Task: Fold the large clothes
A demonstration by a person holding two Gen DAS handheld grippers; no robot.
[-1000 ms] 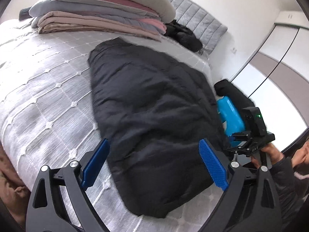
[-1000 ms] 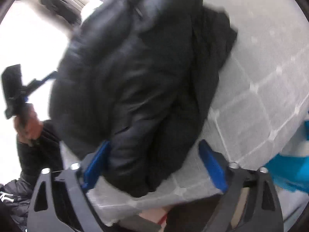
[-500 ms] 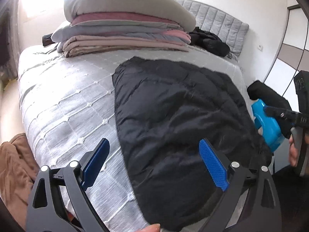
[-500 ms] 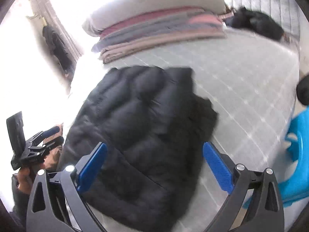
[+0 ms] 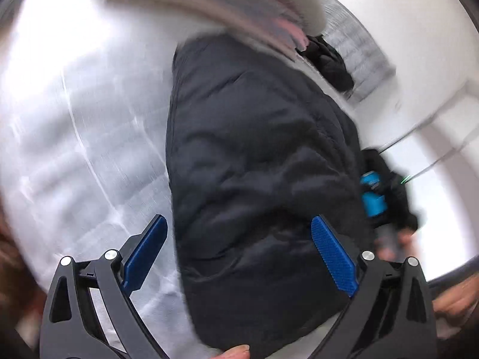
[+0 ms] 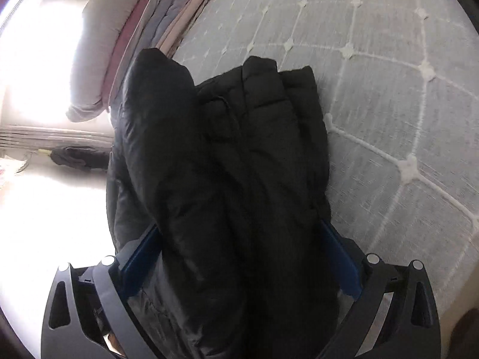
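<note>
A black puffer jacket lies lengthwise on the grey quilted bed, folded into a long narrow shape. My left gripper is open just above the jacket's near end, nothing between its blue pads. This view is motion-blurred. In the right wrist view the jacket is bunched in thick folds and fills the gap of my right gripper. Its fingers stand wide apart on either side of the fabric, and the blue pads are partly hidden by it.
A stack of folded blankets and a pillow sits at the head of the bed. A dark garment lies by the headboard. A blue stool stands beside the bed. A fingertip shows at the bottom edge.
The right gripper has dropped low onto the jacket, whose folds now sit between its fingers. The left view has swung and tilted, closer to the jacket's near end.
</note>
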